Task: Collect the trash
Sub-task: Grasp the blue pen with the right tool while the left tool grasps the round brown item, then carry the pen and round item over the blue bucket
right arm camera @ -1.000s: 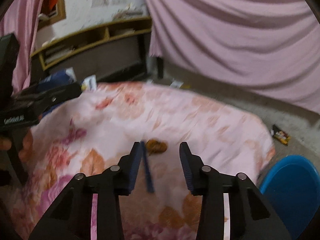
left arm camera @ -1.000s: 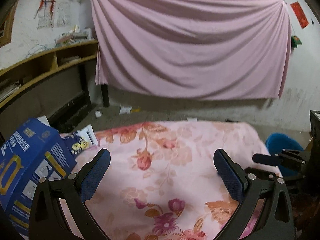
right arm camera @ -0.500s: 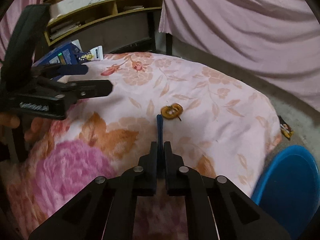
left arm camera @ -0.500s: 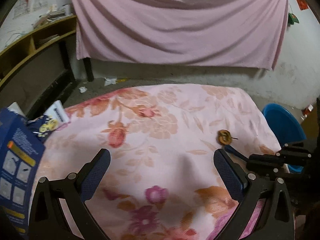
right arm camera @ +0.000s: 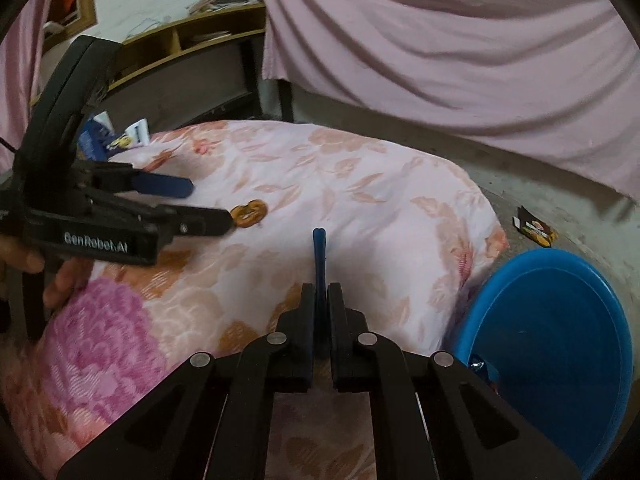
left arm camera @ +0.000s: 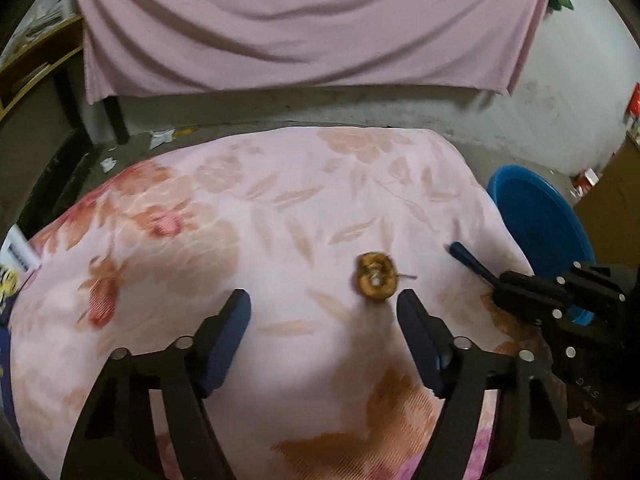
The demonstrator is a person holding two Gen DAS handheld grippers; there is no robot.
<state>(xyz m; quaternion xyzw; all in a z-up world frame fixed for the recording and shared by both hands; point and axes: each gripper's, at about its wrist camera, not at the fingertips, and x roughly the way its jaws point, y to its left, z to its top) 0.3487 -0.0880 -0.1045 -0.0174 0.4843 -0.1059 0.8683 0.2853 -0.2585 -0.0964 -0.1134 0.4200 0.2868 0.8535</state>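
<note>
Between the left gripper (left arm camera: 324,306) pads nothing sits yet; jaws spread and closing, both pads (left arm camera: 230,334) on bare floral bedspread (left arm camera: 224,208). Key relation: the brown dried fruit ring (left arm camera: 376,280) lies at about 1 o'clock from the pad midpoint, just ahead of and slightly inside the right-hand pad tip, near it but apart. Ring lies flat, roughly round, so no real long axis; a thin stem pokes toward 3 o'clock. From the right wrist view the same ring (right arm camera: 250,213) sits right at the left gripper's (right arm camera: 200,204) nearer fingertip, touching or just beside, cannot tell which.

Right gripper (right arm camera: 319,304) pressed together, pinching nothing I can see, only one blue pad strip sticking out ahead at 12 o'clock. Ring is at about 11 o'clock from it, well apart. Left hand is clearly nearer.

Blue basin (right arm camera: 560,340) off the bed edge, 3 o'clock of the right gripper; a snack wrapper (right arm camera: 536,227) on the floor beyond it.

Judgement: left needs a small shift toward 1 o'clock to centre the ring before pinching.
</note>
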